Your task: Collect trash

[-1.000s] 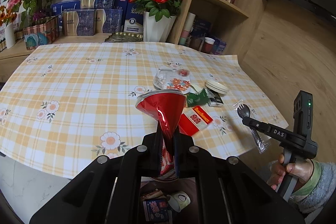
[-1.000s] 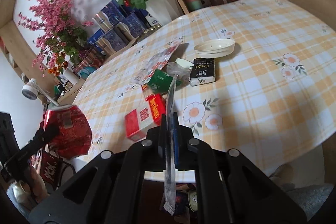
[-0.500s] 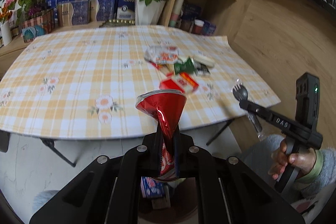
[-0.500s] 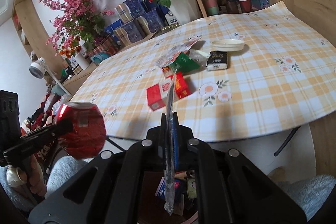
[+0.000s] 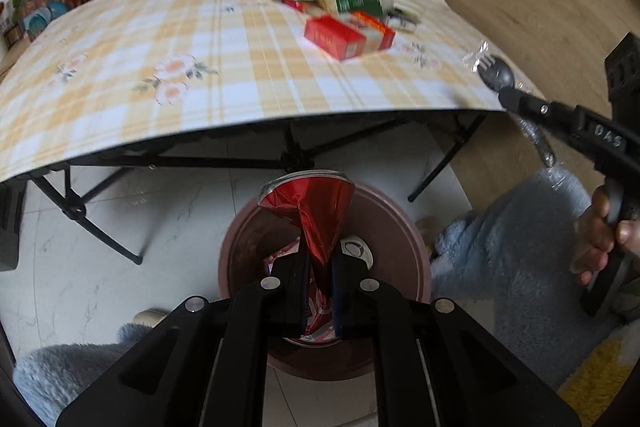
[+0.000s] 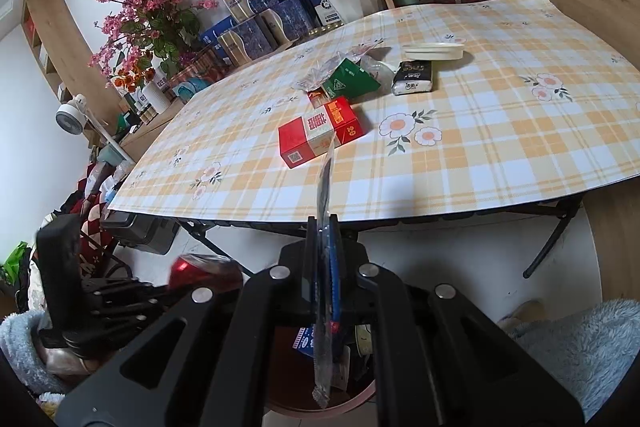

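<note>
Left claw [image 5: 318, 261] clamped on crushed red can [image 5: 310, 205], above bin [image 5: 416, 251]. Right claw [image 6: 323, 255] pinching wrapped plastic spork [image 6: 325, 227], off bin's rim: release there risks floor drop.

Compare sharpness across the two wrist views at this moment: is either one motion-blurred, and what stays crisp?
Left wrist view: the table and red box are smeared by motion blur, while the left tool and its crushed red can stay sharp. Right wrist view: mostly crisp, the red box print visible; only the can at lower left is blurred. Both show fisheye bending.
</note>
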`<state>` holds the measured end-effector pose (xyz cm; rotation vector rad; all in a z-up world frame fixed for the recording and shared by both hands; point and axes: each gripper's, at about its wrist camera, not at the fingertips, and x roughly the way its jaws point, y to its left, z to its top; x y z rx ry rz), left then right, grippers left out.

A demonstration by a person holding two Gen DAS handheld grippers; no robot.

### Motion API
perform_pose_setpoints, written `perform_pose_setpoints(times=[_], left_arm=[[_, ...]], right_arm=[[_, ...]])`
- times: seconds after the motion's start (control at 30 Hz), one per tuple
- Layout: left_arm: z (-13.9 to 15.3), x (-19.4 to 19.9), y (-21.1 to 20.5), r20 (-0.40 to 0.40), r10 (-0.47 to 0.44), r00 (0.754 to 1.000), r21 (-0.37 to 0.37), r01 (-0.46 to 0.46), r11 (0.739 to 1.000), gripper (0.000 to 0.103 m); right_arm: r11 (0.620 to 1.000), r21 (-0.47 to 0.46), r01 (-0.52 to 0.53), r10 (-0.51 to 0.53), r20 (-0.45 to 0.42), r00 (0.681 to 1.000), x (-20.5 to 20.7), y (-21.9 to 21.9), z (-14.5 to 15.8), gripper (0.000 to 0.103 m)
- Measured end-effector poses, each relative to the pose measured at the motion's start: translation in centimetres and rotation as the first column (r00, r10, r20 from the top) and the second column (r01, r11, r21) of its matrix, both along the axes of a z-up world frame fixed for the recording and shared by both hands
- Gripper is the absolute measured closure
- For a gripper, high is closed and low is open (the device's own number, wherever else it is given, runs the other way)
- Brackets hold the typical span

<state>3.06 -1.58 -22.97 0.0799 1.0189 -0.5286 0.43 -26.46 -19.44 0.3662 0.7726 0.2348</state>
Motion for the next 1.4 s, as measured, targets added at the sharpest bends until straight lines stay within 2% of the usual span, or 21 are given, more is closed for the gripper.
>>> perform_pose_setpoints(times=[0.07,0.17,0.27,0.4,0.63,0.73,0.93,1.4], left_arm=[[-0.8,0.3,-0.5,-0.014,-0.013,1.0,0.015,0.013,1.0,0.094],[-2.6,0.9,-1.0,-0.078,-0.015,0.997,0.038,0.018,0.999,0.094],[-4.0,1.9,-0.7,-0.147,0.016,0.989,0.025,-0.012,1.0,0.094],[-5.1,2.9,-0.5,-0.199,0.042,0.979,0.013,-0.04,0.999,0.094],[-5.9,2.7,-2.4,-0.211,-0.013,0.978,0.086,0.032,0.996,0.094],[-6.4,2.9,-2.4,-0.235,-0.011,0.972,0.105,0.036,0.994,0.094],[-6.5,3.1,-1.9,-0.25,0.011,0.968,0.094,0.013,0.995,0.094],[-5.9,2.9,-2.1,-0.239,-0.001,0.971,0.078,0.021,0.997,0.093]], right_arm=[[1.0,-0.008,-0.001,0.001,-0.016,1.0,0.1,0.1,-0.5,0.094],[1.0,-0.009,-0.005,0.005,-0.04,0.999,0.1,0.3,-1.3,0.094],[1.0,-0.014,-0.012,0.011,-0.056,0.998,0.0,0.4,-1.8,0.094],[1.0,-0.02,-0.012,0.01,-0.061,0.998,0.0,0.4,-2.0,0.094],[1.0,-0.019,-0.007,0.006,-0.074,0.997,0.0,0.2,-2.3,0.094],[1.0,-0.02,-0.01,0.009,-0.076,0.997,0.1,0.2,-2.3,0.094],[0.999,-0.028,-0.021,0.019,-0.081,0.997,0.2,0.6,-2.5,0.094],[0.997,-0.057,-0.047,0.042,-0.089,0.995,0.1,1.5,-2.5,0.094]])
